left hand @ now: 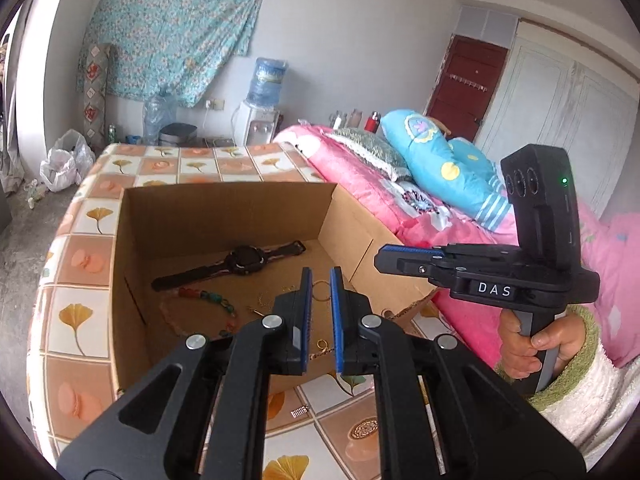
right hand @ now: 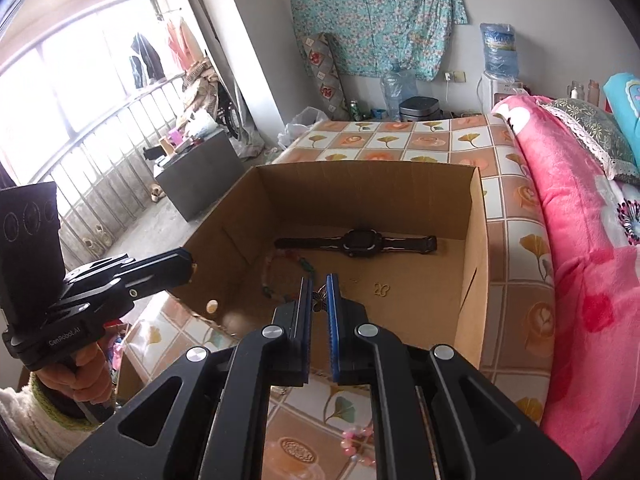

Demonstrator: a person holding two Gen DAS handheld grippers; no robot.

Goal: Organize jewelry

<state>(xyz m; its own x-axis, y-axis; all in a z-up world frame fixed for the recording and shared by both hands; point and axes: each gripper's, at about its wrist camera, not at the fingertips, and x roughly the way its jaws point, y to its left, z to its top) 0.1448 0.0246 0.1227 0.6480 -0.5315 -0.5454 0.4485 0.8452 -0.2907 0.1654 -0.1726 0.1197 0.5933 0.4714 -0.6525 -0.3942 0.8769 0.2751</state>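
**Both grippers over the box, the right one holding a small charm**

A cardboard box [left hand: 224,216] stands open on a table [left hand: 84,216] covered in a cloth of ginkgo-leaf and flower squares, with a pink-blanketed bed [right hand: 580,240] just beside it.

On the box floor lies a black watch [left hand: 244,258], stretched flat with its strap out both ways, near the far wall. Closer in lies a bead string [left hand: 208,300] with red, green and teal beads, curving round. Next to it are thin gold pieces [left hand: 320,290]: a ring-shaped loop and some fine chain, partly hidden behind the left gripper's fingers.

The left gripper [left hand: 320,312] hangs above the near edge of the box, its blue-padded jaws nearly together with only a narrow gap. Whether the chain seen through that gap is pinched or merely lies behind it cannot be told.

The right gripper [right hand: 319,304] is also above the near side of the box, jaws closed down on a small dark butterfly-shaped charm [right hand: 320,298] that sits between the pad tips.

Each gripper shows in the other's camera, held by a hand [left hand: 532,344] in a fluffy white sleeve with a green cuff.

A pink bead string [right hand: 354,444] lies on the table outside the box, near the right gripper's body.
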